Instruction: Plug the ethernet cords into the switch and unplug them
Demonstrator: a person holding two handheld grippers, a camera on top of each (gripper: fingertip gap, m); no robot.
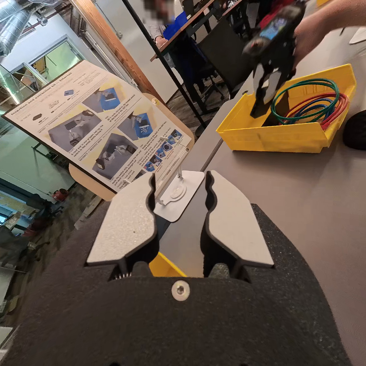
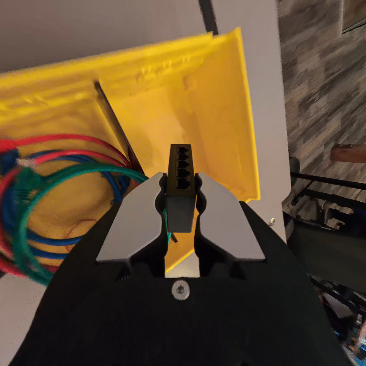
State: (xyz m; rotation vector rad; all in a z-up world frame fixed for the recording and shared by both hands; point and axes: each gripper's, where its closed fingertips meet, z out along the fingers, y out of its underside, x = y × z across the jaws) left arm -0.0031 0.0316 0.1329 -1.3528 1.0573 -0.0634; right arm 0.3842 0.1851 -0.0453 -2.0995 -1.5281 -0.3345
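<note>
- Progress: the switch (image 2: 179,190) is gripped by the right gripper (image 2: 179,186) above the yellow bin (image 2: 233,122). Its 5 ports face the camera and all appear empty. I judge that no plugging has been done; the insertions and all unplugging remain.
- Cords: the green cord (image 2: 39,198), blue cord (image 2: 49,239) and red cord (image 2: 79,137) lie coiled in the bin's far compartment, beyond a dark divider (image 2: 111,118). None is held.
- Right claw: narrow, jaws pressed on the 2 long sides of the switch near its port end; the grey body runs back between the fingers.
- Left claw: the left gripper (image 1: 179,190) is wide and holds nothing. It points across the grey table (image 1: 277,217) toward an instruction board (image 1: 95,126) on a white stand (image 1: 178,198).
- Pose: in the left wrist view the right gripper is tipped steeply down over the bin's near compartment, a person's hand (image 1: 309,37) behind it. It is motion-blurred.
- Next need, in my judgement: the left gripper must take a cord end from the bin.
</note>
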